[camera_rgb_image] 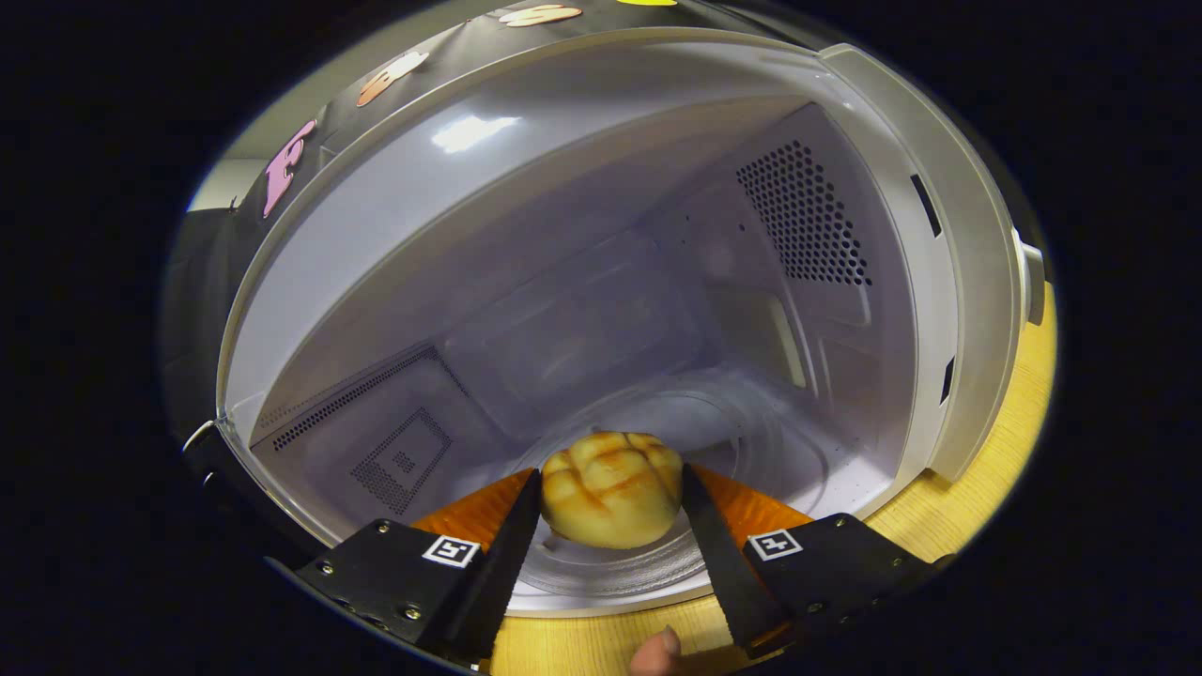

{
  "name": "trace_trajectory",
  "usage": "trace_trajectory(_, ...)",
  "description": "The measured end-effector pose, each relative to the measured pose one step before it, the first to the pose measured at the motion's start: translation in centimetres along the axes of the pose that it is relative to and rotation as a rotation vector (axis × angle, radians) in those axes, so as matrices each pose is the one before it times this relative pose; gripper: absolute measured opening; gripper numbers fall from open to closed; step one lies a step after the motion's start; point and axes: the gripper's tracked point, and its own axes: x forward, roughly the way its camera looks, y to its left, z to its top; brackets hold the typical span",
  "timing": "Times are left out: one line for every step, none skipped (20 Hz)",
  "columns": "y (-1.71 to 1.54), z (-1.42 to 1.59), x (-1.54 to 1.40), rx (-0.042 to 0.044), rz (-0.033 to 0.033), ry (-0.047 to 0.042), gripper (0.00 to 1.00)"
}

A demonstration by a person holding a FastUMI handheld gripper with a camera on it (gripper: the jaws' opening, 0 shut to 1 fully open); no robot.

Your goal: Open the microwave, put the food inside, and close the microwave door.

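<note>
White plastic and pale metal all around me: the microwave [657, 235] stands wide open and I'm looking straight into its cavity, perforated vent panels on the side walls. Its front frame [977, 282] curves round the opening, and beneath the microwave lies a light wooden tabletop [995, 469]. On the floor of the cavity sits the clear glass turntable [798, 451], ringed and shiny.

Now the gripper [610, 488]: both black fingers reach over the microwave's front lip into the cavity, each with an orange backing and a square marker on its mount. They stand about a bun's width apart, and between them is the bread bun [612, 502], golden, scored in a criss-cross. I see both inner edges right against the bun's sides, so I call it clamped. The bun is inside the microwave, above the near part of the turntable; whether it touches the glass, I can't tell.

Just outside the microwave's front lip, below the fingers, a fingertip [657, 651] of the person's hand pokes in.
</note>
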Motion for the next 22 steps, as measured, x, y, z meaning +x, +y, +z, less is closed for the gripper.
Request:
trace_trajectory(0.272,-0.099,-0.24,0.00438,0.00577,0.00099,0.9)
trace_trajectory(0.141,0.06,-0.013,0.00223,0.00236,0.0014,0.9)
trace_trajectory(0.135,-0.224,-0.168,0.00014,0.00303,0.00507,0.9)
trace_trajectory(-0.015,-0.233,-0.019,-0.0051,-0.00033,0.00857,0.9)
trace_trajectory(-0.008,-0.304,-0.083,-0.0157,-0.00087,0.00381,0.9)
trace_trajectory(-0.144,-0.214,-0.083,-0.02011,-0.0025,0.00096,0.9)
trace_trajectory(-0.085,-0.153,-0.153,-0.0189,-0.00074,0.00013,0.9)
trace_trajectory(0.111,0.024,-0.143,-0.01957,0.00413,-0.00606,0.9)
trace_trajectory(0.021,0.227,-0.246,-0.0186,-0.00243,-0.02035,0.93)
trace_trajectory(-0.198,0.6,-0.114,-0.02142,-0.01381,-0.03063,0.94)
trace_trajectory(-0.068,0.441,-0.215,-0.02691,-0.01488,-0.02733,0.94)
trace_trajectory(-0.134,0.551,-0.042,-0.02974,-0.01471,-0.02561,0.94)
trace_trajectory(0.079,0.336,-0.179,-0.01814,0.002,-0.01689,0.94)
trace_trajectory(0.313,0.381,-0.35,-0.00719,0.0102,-0.00614,0.94)
trace_trajectory(0.578,0.065,-0.553,-0.00124,0.02029,0.003,0.94)
trace_trajectory(0.944,0.244,-1.0,-0.0079,0.0338,0.00065,0.94)
trace_trajectory(0.924,0.128,-1.214,-0.02286,0.02914,-0.00041,0.94)
trace_trajectory(0.8,0.381,-1.252,-0.03075,0.02031,-0.00729,0.94)
trace_trajectory(0.785,0.535,-1.418,-0.02432,0.02728,-0.0137,0.94)
trace_trajectory(1.029,0.567,-1.449,-0.01757,0.03464,-0.01162,0.94)
trace_trajectory(1.117,0.444,-1.419,-0.00986,0.0363,-0.0098,0.94)
trace_trajectory(1.196,0.324,-1.419,-0.0074,0.03737,0.00089,0.94)
